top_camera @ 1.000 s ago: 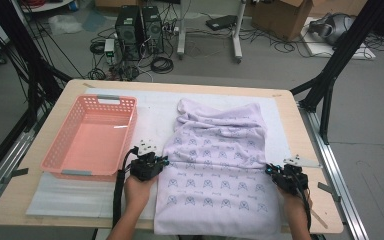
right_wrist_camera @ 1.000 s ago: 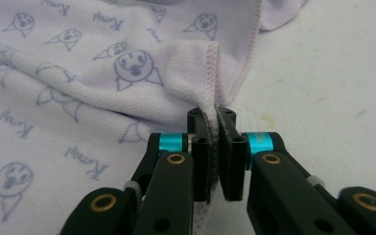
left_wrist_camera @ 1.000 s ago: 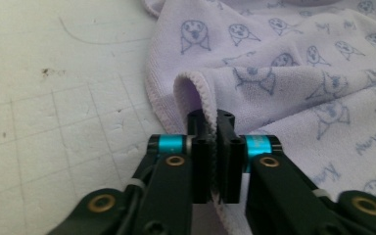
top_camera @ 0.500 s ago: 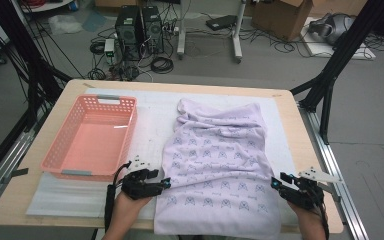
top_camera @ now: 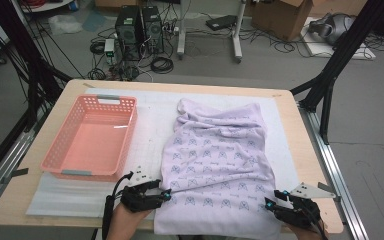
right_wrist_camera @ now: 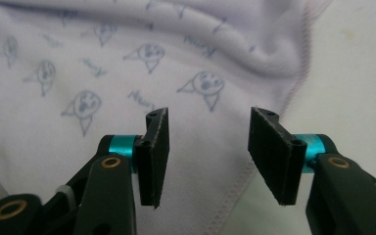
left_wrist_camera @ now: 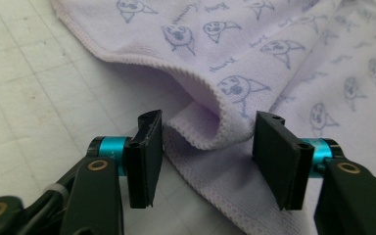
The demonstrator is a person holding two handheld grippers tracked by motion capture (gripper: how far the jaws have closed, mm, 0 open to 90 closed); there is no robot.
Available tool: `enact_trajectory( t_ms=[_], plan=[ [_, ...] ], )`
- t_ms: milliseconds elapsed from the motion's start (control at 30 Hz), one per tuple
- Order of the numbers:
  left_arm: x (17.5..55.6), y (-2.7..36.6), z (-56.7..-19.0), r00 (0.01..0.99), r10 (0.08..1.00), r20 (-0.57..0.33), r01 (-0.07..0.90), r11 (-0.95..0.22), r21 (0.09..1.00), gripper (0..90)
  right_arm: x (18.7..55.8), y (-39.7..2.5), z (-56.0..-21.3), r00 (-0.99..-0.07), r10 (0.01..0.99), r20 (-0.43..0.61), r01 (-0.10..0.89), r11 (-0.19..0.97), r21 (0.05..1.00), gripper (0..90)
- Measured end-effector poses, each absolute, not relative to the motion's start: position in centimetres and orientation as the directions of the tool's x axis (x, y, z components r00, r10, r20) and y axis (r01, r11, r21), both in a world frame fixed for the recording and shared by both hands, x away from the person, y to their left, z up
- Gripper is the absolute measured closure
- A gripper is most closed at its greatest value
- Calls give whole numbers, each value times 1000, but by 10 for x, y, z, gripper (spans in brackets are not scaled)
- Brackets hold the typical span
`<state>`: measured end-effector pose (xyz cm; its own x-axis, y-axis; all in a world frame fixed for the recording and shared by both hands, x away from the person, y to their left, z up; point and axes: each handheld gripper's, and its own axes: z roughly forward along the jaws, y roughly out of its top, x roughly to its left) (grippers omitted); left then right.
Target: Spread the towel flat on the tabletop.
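Observation:
A lilac towel (top_camera: pixel 215 160) printed with small cartoon faces lies spread on the white mat, its near end hanging toward the table's front edge. My left gripper (top_camera: pixel 166 194) is open at the towel's near left hem. In the left gripper view a raised fold of that hem (left_wrist_camera: pixel 210 129) sits between the open jaws. My right gripper (top_camera: pixel 270 205) is open over the towel's near right corner. In the right gripper view the stitched edge (right_wrist_camera: pixel 235 196) runs between its jaws, with towel (right_wrist_camera: pixel 78 73) beyond.
An empty pink plastic basket (top_camera: pixel 60 150) stands at the left of the table. A white foam mat (top_camera: pixel 150 125) covers the wooden tabletop (top_camera: pixel 305 150). Black frame legs, cables and computer cases stand on the floor beyond.
Both grippers have drawn back toward the table's front edge along the towel's sides. They now sit at its near corners.

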<state>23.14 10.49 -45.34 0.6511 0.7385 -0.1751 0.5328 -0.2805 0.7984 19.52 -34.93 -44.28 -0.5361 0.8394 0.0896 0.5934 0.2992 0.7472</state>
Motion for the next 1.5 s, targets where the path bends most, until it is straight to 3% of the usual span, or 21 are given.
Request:
enact_trajectory(
  t_ms=[200,333,667,1333,1367,1433,1500],
  plan=[
    [228,102,-453,639,762,-105,507,-314,803,671,195,-339,-446,-529,848,27,585,342,735,660],
    [225,101,-453,640,759,-120,517,-310,798,805,194,-342,-446,-525,849,50,595,325,735,843],
    [219,106,-449,648,738,-188,542,-273,795,848,194,-349,-446,-550,828,108,608,308,731,876],
    [181,125,-443,684,689,-240,547,-267,794,839,149,-364,-435,-620,771,146,594,339,730,869],
    [182,125,-444,678,696,-238,544,-257,799,791,148,-364,-434,-614,775,147,594,331,734,839],
    [187,124,-444,651,720,-240,549,-228,804,605,148,-363,-433,-593,791,149,593,304,746,667],
    [193,126,-443,632,738,-236,539,-201,818,517,152,-363,-433,-576,801,162,588,268,763,603]
  ],
)
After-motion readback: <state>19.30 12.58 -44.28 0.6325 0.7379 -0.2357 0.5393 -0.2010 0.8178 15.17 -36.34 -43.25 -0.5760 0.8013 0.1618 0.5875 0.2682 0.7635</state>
